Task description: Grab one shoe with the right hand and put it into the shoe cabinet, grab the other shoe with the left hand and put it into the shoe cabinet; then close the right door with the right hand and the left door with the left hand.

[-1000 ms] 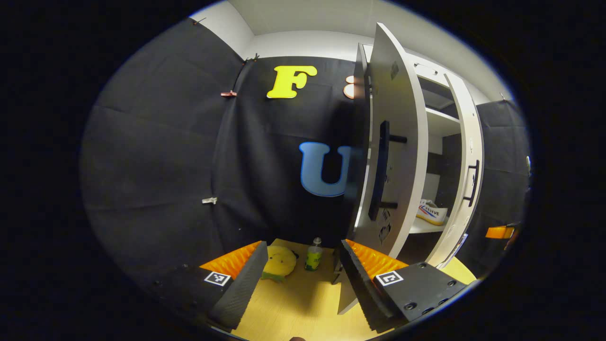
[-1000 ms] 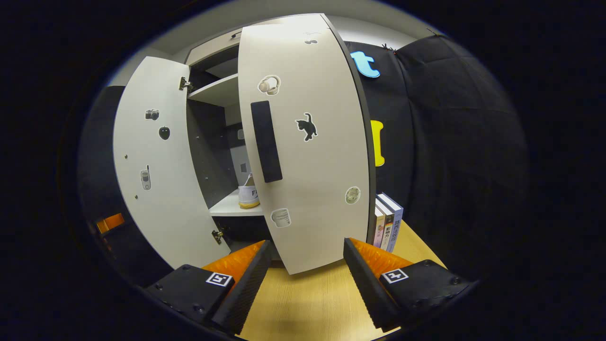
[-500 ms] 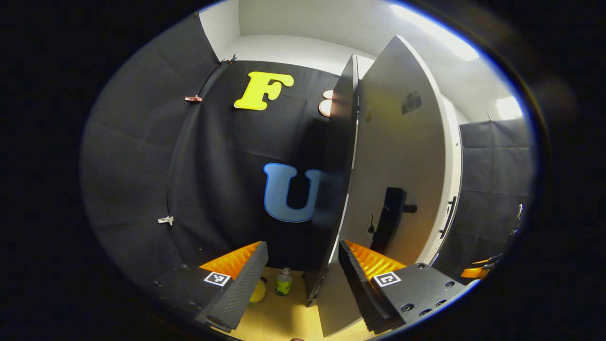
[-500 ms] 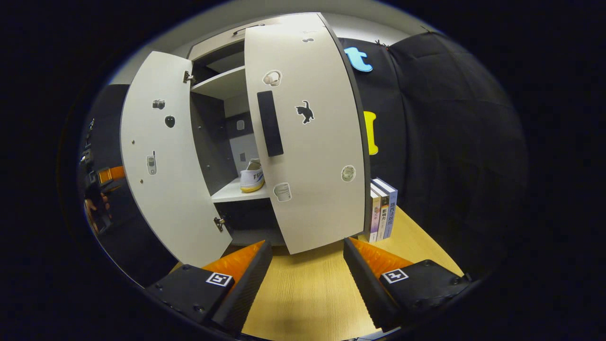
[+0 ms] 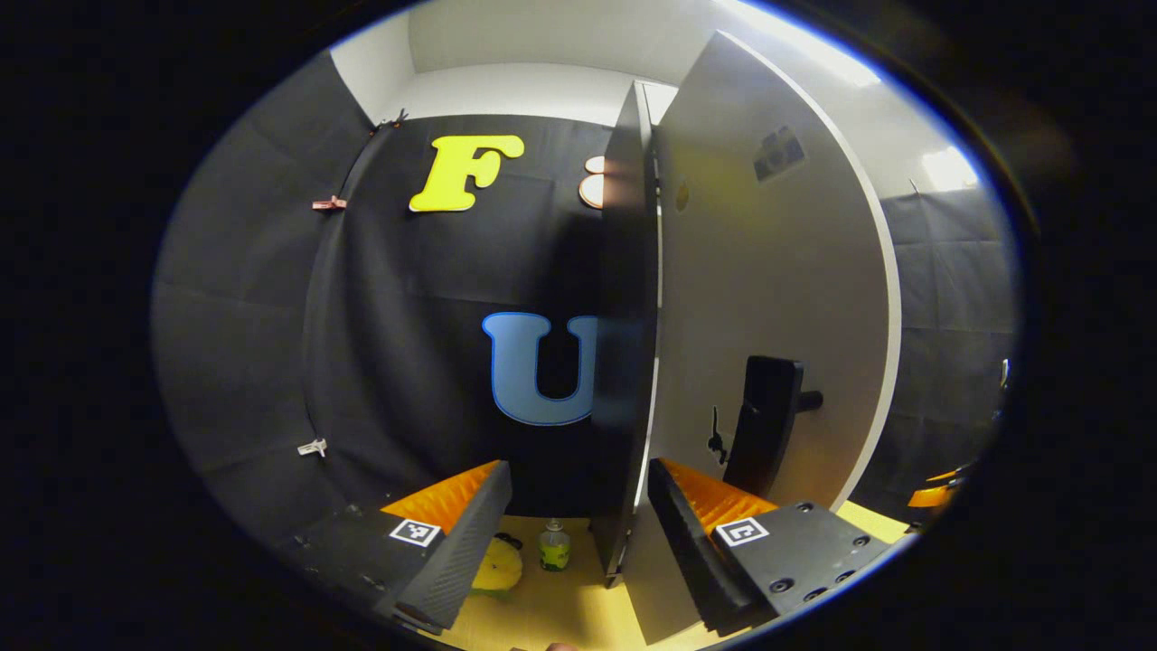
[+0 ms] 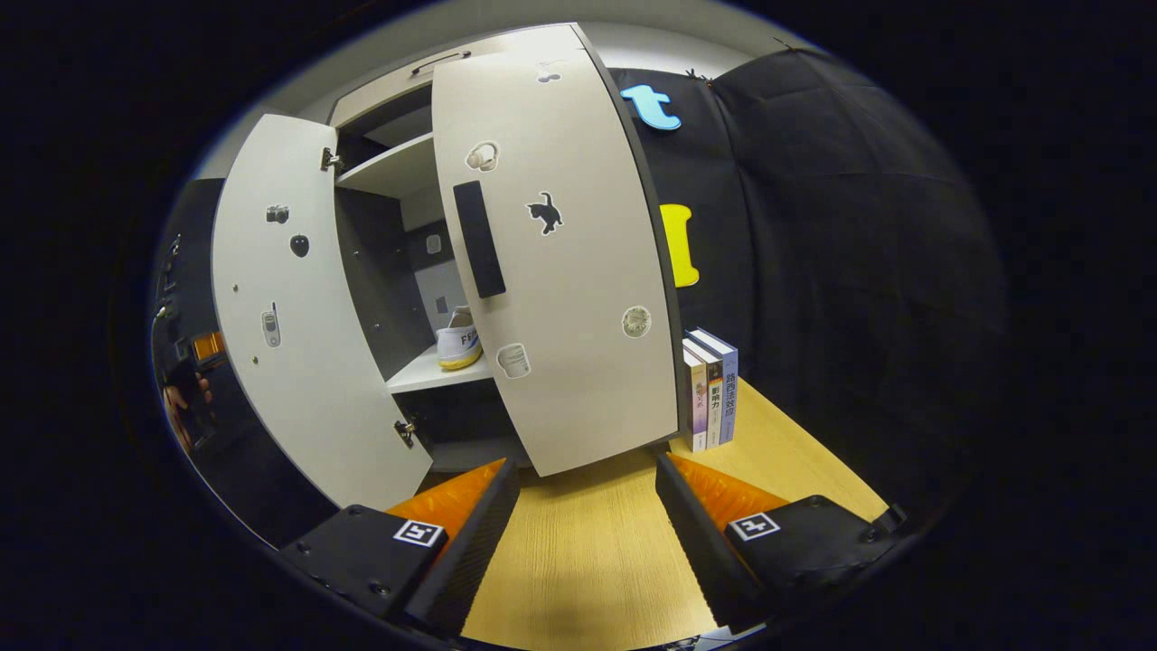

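Both tongs gape with nothing between their fingers: left gripper [image 5: 574, 533] low centre beside the left door [image 5: 768, 298], right gripper [image 6: 583, 533] below the right door [image 6: 560, 271]. One shoe [image 6: 459, 341] rests on the cabinet shelf [image 6: 425, 372], centre-left.

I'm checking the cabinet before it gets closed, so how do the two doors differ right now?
In the right gripper view, the right door shows its outer face with a dark handle; the left door shows its inner face with no handle, and a hinge near its bottom. The right door carries a cat sticker, the left door a camera sticker. Both are pale and stand open.
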